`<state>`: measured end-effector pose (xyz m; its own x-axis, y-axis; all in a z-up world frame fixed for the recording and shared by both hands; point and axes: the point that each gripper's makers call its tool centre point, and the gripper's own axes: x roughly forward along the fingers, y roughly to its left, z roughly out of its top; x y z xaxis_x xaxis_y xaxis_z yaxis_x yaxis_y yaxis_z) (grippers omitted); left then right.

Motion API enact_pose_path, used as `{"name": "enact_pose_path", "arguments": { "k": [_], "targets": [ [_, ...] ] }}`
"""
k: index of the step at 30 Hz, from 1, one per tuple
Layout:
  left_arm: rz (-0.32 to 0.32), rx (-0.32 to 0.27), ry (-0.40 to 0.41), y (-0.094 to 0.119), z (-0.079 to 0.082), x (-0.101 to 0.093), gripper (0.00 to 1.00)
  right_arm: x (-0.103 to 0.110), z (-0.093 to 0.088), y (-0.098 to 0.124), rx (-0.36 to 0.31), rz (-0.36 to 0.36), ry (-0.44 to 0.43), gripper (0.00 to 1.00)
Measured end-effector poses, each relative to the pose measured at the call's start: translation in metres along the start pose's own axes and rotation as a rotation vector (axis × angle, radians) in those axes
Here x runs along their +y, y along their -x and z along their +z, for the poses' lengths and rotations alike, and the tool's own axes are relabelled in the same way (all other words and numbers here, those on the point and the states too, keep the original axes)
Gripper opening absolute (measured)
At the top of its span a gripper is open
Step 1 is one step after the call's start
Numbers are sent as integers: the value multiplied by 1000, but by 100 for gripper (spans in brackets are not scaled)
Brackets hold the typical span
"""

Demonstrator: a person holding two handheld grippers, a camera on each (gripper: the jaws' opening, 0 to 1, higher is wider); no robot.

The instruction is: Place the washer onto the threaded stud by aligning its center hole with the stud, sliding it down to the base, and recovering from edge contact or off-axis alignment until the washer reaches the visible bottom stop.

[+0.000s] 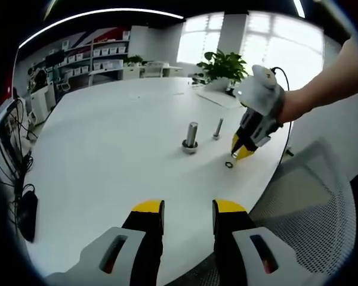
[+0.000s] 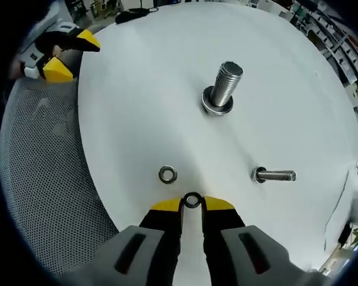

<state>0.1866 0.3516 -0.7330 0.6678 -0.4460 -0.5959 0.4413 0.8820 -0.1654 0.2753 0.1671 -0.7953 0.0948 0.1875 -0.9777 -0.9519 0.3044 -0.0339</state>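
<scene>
Washer [image 2: 192,200], a thin, stiff, likely slippery metal ring pinched by its rim in the right gripper [image 2: 192,204] above the tabletop [image 2: 137,101], short of the upright stud [image 2: 225,83]; left gripper [image 1: 188,210] open

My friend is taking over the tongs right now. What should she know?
Right tongs: tips pinching a small washer just above the white table.
Left tongs: open, holding nothing, hovering at the table edge.
Big threaded stud stands upright with a ring already at its base. A smaller bolt stands nearby. A second washer lies flat on the table beside the right tongs.
Done: washer gripped.
Left: carry it to the stud, line up the hole, slide it down to the base.
</scene>
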Motion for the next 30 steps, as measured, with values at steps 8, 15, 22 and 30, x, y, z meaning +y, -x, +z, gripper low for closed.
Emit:
{"name": "enact_pose_path", "arguments": {
  "k": [8, 15, 22, 30],
  "targets": [
    [4, 1, 4, 0, 0, 1, 30, -29, -2, 15, -36, -25, -82, 14],
    [6, 1, 9, 0, 0, 2, 30, -46, 4, 28, -68, -50, -100, 14],
    [4, -1, 6, 0, 0, 1, 30, -54, 12, 40, -90, -54, -111, 14],
    [8, -1, 10, 0, 0, 2, 30, -64, 23, 50, -117, -81, -79, 14]
  ]
}}
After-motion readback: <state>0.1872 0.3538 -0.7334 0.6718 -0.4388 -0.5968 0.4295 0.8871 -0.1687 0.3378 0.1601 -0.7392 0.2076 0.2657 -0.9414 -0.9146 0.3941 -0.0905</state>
